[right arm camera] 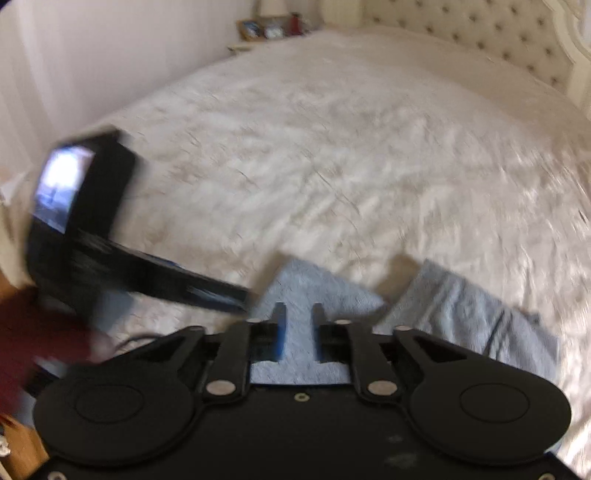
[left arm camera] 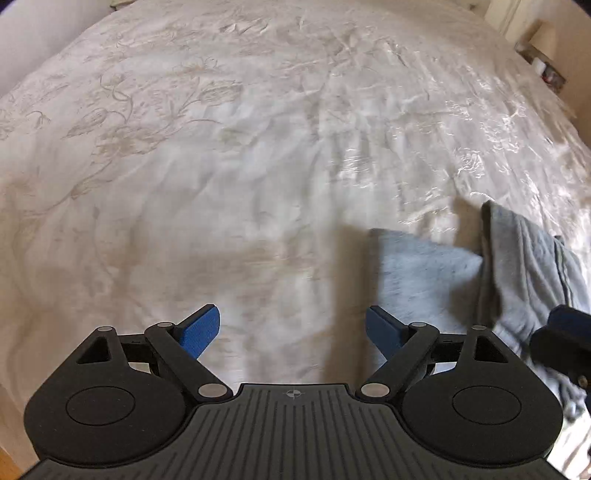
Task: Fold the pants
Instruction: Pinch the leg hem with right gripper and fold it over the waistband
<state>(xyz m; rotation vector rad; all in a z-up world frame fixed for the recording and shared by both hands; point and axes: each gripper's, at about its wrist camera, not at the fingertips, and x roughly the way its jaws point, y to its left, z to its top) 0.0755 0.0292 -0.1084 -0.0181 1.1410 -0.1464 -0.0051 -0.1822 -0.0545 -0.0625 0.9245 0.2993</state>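
Grey pants [left arm camera: 424,273] lie on the white bedspread [left arm camera: 258,147], with a second grey part [left arm camera: 528,258] bunched to the right. My left gripper [left arm camera: 291,328] is open and empty, hovering over bare bedspread just left of the pants. In the right wrist view the pants [right arm camera: 321,284] lie under my right gripper [right arm camera: 298,328], with another grey part [right arm camera: 461,314] to the right. The right jaws stand narrowly apart with grey cloth showing between them; whether they pinch it is unclear. The left gripper's body [right arm camera: 81,206] shows blurred at the left.
The bed fills both views. A tufted headboard [right arm camera: 498,33] stands at the far right. A bedside shelf with small items [right arm camera: 273,27] sits by the wall. Wooden floor [right arm camera: 22,443] shows at the near left edge.
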